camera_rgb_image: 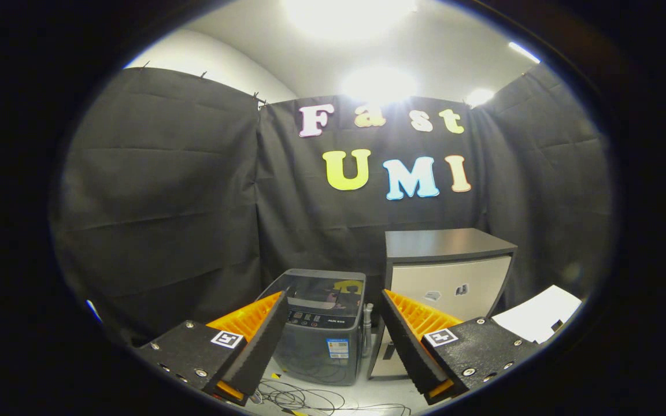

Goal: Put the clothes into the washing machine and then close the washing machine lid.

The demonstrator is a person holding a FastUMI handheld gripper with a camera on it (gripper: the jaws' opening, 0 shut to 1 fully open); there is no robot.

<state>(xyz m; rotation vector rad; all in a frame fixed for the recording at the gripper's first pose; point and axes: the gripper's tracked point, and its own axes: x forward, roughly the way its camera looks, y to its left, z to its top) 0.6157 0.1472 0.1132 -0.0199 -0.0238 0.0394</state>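
A small grey top-loading washing machine [322, 332] stands on the floor well beyond my fingers, seen in the gap between them. Its dark see-through lid [321, 289] lies flat and down, mirroring the wall behind. My gripper [333, 303] is open, with wide space between the two orange-and-black fingers [255, 338] and nothing held. The clothes are not among what I can make out here.
A grey cabinet with a pale front [446, 277] stands right beside the machine. A white sheet [541, 315] lies to the right of the right finger. Loose cables [310, 396] run over the light floor in front of the machine. Black cloth walls close the booth.
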